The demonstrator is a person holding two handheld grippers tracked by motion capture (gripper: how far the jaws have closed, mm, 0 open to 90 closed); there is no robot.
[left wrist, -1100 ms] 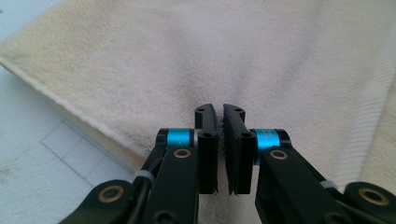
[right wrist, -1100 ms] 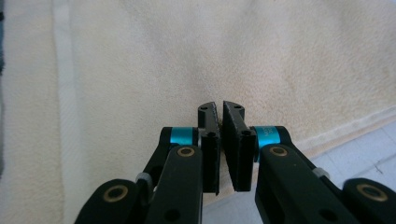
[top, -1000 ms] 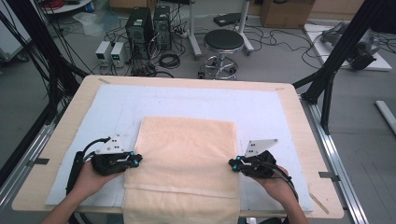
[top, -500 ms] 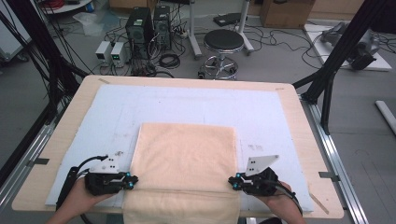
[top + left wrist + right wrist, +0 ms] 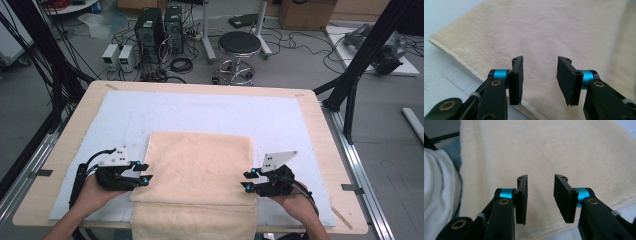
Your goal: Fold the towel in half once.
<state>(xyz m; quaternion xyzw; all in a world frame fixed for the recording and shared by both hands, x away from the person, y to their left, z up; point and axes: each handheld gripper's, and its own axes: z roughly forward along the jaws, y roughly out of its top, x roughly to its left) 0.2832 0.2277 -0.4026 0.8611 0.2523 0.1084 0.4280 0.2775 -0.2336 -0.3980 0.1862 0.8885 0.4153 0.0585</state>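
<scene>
Covering most of the wooden table [image 5: 60, 150], a pale blue mat [image 5: 200, 112] lay flat beneath a folded cream towel [image 5: 200, 165], which sat toward the table's near edge with its front part hanging over that edge. At the towel's left side the left claw [image 5: 144, 173] had just been opening, its jaws parted over the fabric with nothing pinched between them. At the towel's right side the right claw [image 5: 247, 180] had likewise just been opening, jaws apart above the cloth and gripping nothing.

Bare mat [image 5: 200, 112] beyond towel [image 5: 197, 165] free for passage; nothing standing on table [image 5: 320, 130].
</scene>
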